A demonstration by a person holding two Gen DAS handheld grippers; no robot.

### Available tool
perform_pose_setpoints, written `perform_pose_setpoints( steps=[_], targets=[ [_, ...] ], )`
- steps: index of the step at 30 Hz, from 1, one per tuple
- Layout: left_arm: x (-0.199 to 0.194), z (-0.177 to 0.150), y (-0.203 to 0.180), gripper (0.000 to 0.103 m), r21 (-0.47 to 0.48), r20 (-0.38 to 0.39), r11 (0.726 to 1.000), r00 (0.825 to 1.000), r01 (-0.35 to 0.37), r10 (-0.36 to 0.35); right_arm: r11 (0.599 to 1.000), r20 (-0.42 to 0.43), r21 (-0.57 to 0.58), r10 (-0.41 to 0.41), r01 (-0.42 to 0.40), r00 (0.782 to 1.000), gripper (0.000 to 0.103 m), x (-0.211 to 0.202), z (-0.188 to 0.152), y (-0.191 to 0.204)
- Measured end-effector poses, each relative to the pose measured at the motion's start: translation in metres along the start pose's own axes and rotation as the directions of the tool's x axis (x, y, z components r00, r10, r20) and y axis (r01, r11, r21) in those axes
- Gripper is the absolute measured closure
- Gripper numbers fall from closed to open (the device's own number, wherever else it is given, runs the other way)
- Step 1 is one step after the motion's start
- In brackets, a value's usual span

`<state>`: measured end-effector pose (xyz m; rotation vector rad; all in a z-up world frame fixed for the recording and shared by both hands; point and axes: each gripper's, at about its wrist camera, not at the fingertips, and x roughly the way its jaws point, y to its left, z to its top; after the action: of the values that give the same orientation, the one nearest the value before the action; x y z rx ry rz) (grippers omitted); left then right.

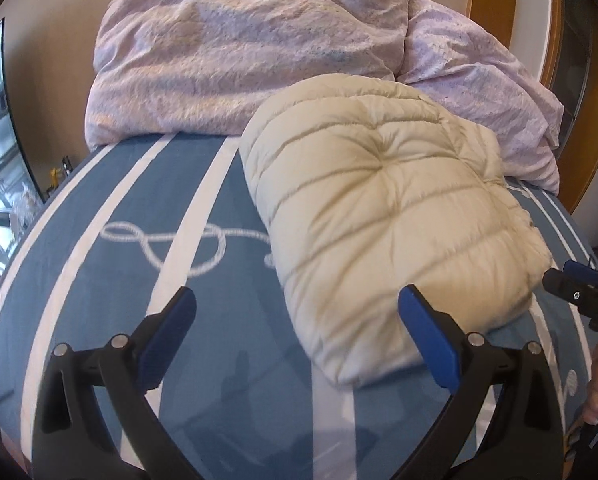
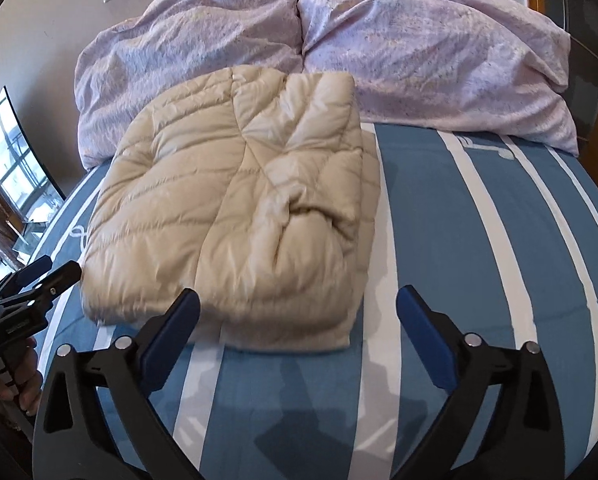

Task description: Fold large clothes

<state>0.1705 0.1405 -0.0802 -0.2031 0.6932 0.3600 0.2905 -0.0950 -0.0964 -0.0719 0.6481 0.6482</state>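
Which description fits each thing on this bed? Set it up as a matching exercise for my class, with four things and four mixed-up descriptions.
Things:
1. puffer jacket
2. bedsheet
3. duvet
4. left gripper

Descriptions:
A. blue with white stripes
B. cream, quilted, folded into a bundle
C. open, holding nothing
D. pale lilac, heaped at the far end of the bed

Pairs: 1-B, 2-A, 3-D, 4-C

free: striped bedsheet (image 2: 479, 240) right of jacket (image 2: 235, 216) | blocked: duvet (image 2: 419, 48) behind
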Motion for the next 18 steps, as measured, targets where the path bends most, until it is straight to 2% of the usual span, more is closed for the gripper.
perform_pose_setpoints(
  steps=[18],
  targets=[
    [-0.045,-0.058,-0.012,0.002,-0.054,-0.054,0.998,0.998,0.039,-0.042,0.999,0.043,0.035,0.022,-0.024,0.999,0.001,-0.059,-0.05,0.01]
  ],
)
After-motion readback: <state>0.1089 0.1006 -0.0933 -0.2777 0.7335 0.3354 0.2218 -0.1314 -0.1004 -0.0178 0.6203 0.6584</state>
